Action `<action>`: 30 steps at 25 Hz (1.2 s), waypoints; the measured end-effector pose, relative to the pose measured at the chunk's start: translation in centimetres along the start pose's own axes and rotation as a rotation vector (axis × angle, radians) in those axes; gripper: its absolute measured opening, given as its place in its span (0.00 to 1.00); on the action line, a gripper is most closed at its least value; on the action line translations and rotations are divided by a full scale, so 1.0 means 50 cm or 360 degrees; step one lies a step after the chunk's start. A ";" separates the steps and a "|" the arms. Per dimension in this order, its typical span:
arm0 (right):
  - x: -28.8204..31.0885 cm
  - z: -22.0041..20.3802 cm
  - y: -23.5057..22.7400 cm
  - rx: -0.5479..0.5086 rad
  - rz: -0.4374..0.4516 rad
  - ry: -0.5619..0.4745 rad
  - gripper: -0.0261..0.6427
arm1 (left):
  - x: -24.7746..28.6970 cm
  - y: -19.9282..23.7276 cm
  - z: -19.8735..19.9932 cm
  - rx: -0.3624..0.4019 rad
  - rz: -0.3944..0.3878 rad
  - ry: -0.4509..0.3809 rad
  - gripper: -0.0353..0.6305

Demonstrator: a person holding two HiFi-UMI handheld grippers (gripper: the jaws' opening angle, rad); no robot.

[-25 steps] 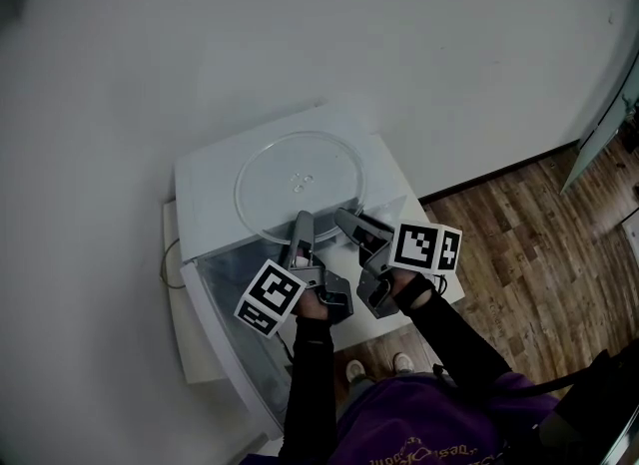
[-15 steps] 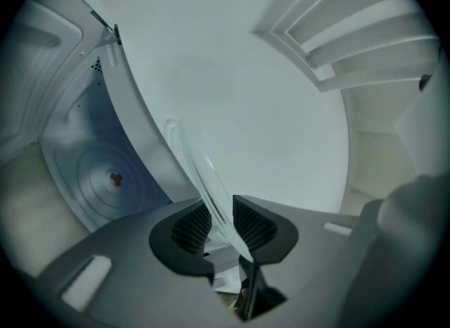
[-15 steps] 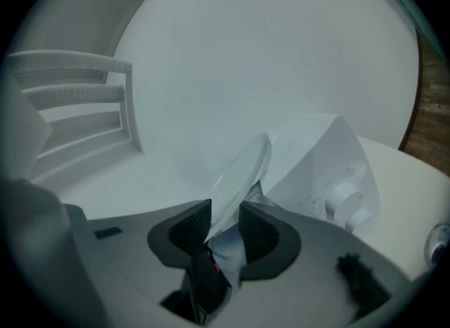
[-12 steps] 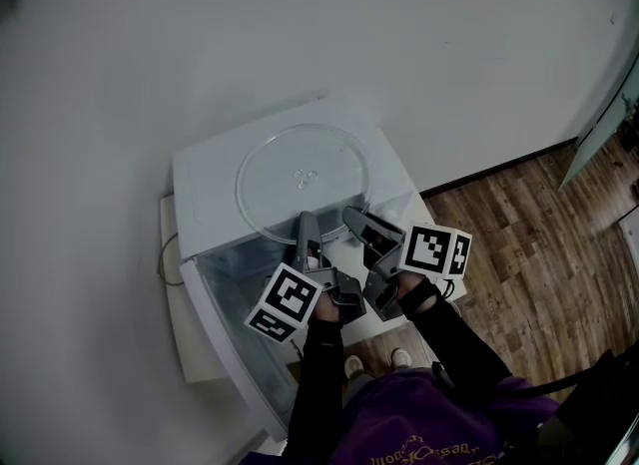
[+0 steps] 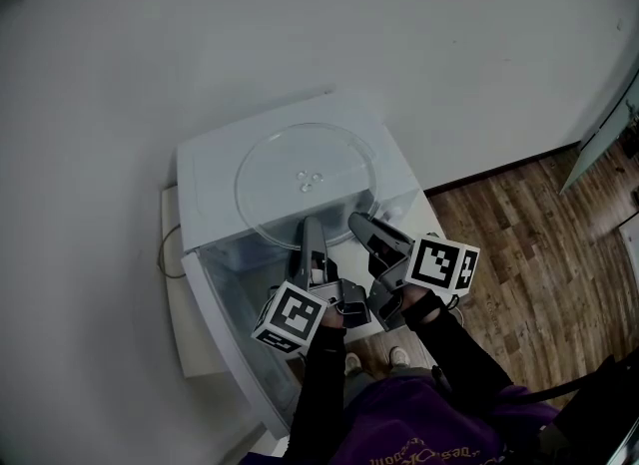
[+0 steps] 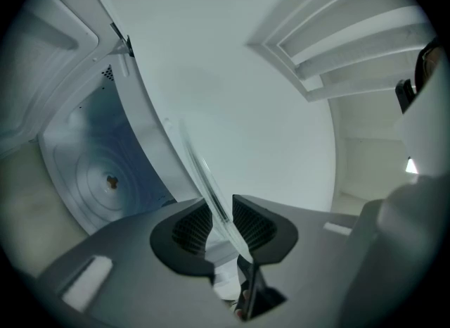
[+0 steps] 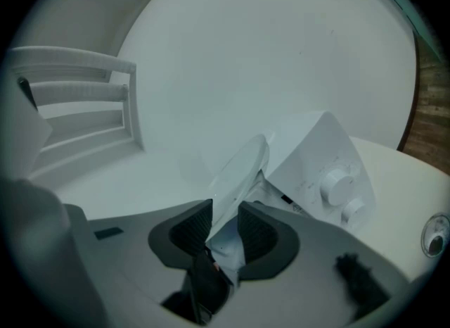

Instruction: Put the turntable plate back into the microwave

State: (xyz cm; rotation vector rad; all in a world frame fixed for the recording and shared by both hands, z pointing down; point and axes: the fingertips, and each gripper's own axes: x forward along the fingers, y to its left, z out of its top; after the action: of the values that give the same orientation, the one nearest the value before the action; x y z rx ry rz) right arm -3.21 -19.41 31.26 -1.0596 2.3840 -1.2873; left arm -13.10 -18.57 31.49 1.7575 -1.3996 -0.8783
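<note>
My L claw & R claw have just been closing; both pinch the turntable plate near rim, atop microwave.

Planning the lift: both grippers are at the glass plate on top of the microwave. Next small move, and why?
Probably finish closing the right gripper before lifting. Both have just been closing with the turntable plate rim between their jaws. The left gripper looks clamped, but the right pads' contact is unclear. The plate lies flat on the microwave.
</note>
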 end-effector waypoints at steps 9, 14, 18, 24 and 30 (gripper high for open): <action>-0.060 -0.006 0.075 -0.0224 0.0092 -0.0069 0.22 | -0.066 -0.064 0.014 -0.0011 -0.0177 -0.0093 0.20; -0.094 -0.020 0.102 -0.0209 0.0150 -0.0064 0.22 | -0.109 -0.088 0.013 -0.0022 -0.0174 -0.0118 0.19; -0.128 -0.030 0.115 -0.0241 0.0193 -0.0030 0.22 | -0.142 -0.109 0.002 -0.0023 -0.0181 -0.0167 0.18; -0.175 -0.047 0.123 -0.0236 0.0251 0.0036 0.22 | -0.189 -0.133 -0.021 -0.0070 -0.0197 -0.0244 0.15; -0.217 -0.071 0.108 -0.0253 0.0270 0.0126 0.22 | -0.232 -0.135 -0.062 -0.0108 -0.0155 -0.0321 0.14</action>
State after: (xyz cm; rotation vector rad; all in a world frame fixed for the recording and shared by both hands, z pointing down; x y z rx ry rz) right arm 0.10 -7.77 27.64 -0.8376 2.6077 -1.1174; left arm -9.22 -5.75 28.19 1.7364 -1.4016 -1.1698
